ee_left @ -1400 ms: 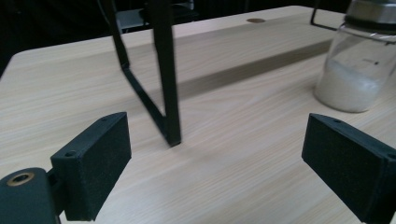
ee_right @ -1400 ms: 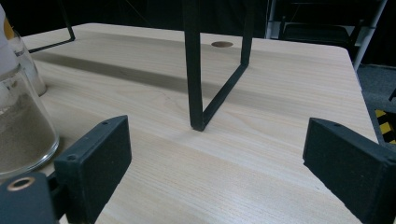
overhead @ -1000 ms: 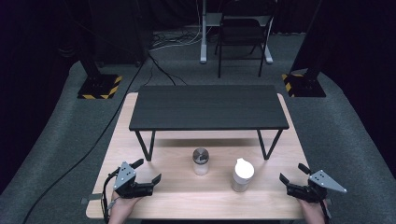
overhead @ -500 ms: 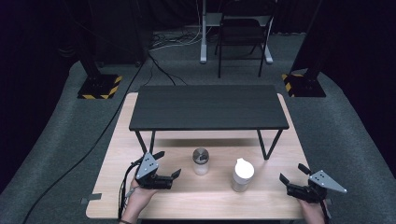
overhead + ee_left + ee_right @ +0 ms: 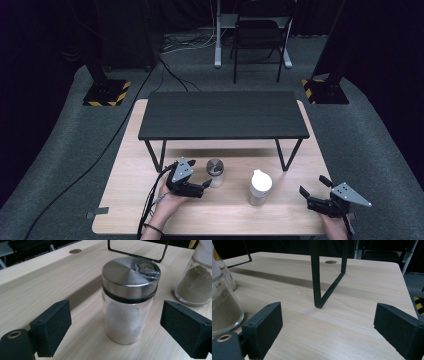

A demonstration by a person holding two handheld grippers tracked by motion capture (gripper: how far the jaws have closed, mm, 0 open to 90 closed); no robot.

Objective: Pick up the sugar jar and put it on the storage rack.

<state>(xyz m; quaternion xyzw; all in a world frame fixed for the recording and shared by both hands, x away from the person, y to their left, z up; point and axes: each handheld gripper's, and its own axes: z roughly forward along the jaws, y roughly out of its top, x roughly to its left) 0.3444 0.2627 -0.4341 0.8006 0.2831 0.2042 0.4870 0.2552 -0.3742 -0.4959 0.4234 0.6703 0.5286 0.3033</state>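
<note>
Here the left gripper (image 5: 200, 187) sits low over the wooden counter (image 5: 130, 165) with its fingers (image 5: 51, 331) spread wide on either side of a small glass jar (image 5: 128, 307) with a brushed steel lid, part filled with white grains; neither pad touches the glass, and in the left gripper view the jar stands upright between them, somewhat nearer the left pad than the right. In the high view the jar (image 5: 215, 171) is just beside the gripper tips, in front of the black metal riser shelf (image 5: 223, 114). A second, taller jar (image 5: 259, 187) with a white cap and tan powder stands near, to the right. The right gripper (image 5: 315, 192) rests near the counter's right front corner, fingers wide, holding nothing, well apart from both jars. Risks, as judged: since the jar is off-centre in the gap, one pad would likely meet it first on closing and push it sideways or tip it. Smooth glass could slip against the pads if the grip lands high, near the lid. A sideways shove could send it toward the tan-powder jar. Lifting steeply could strike the shelf edge above.
</note>
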